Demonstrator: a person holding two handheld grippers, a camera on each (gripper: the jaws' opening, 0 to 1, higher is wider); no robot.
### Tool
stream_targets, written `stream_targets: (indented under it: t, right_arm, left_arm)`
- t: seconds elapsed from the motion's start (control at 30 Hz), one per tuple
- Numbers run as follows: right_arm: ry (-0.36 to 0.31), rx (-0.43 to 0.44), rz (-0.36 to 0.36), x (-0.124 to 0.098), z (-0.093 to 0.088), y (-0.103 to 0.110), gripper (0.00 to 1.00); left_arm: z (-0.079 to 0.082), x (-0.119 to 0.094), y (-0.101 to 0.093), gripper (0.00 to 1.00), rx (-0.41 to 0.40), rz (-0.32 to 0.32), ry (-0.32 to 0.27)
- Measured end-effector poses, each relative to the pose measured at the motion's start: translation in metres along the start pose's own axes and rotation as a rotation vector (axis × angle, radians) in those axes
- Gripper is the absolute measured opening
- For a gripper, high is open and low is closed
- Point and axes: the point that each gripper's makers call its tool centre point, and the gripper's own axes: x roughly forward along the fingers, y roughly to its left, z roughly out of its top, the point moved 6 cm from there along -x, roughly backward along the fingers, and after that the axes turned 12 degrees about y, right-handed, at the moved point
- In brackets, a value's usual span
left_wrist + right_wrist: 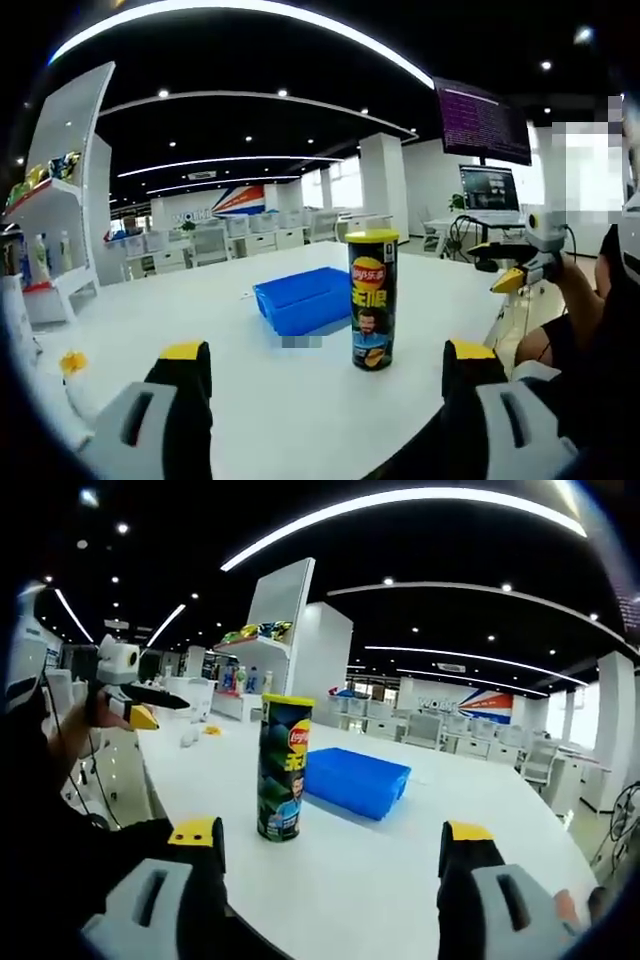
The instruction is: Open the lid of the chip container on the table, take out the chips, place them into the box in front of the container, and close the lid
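Note:
A tall dark chip can (373,300) with a yellow lid (372,237) stands upright on the white table (200,310). Its lid is on. Just behind it in the left gripper view lies a flat blue box (305,298). My left gripper (328,355) is open, its jaws wide apart and short of the can. The right gripper (515,265) hangs in the air at the right, held by a person's hand. In the right gripper view the can (283,770) stands left of centre with the blue box (355,780) beside it. My right gripper (332,835) is open with nothing in it. The left gripper (125,695) floats at the far left.
A white shelf (50,240) with bottles stands beyond the table's left end, and a small yellow item (72,362) lies near that edge. A hanging monitor (480,125) and a laptop (490,190) are at the right. The person's arm (570,320) is close by.

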Motion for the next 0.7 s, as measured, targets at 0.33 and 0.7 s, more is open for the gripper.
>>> stream_targets:
  t: [0.33, 0.7]
  right_arm:
    - [-0.009, 0.008, 0.007, -0.0027, -0.0008, 0.0001, 0.82]
    - [-0.002, -0.002, 0.012, -0.0014, -0.0031, 0.0017, 0.81]
  left_arm:
    - [0.0001, 0.0019, -0.0021, 0.95, 0.001, -0.001, 0.0]
    - [-0.0005, 0.0032, -0.0022, 0.95, 0.001, -0.004, -0.002]
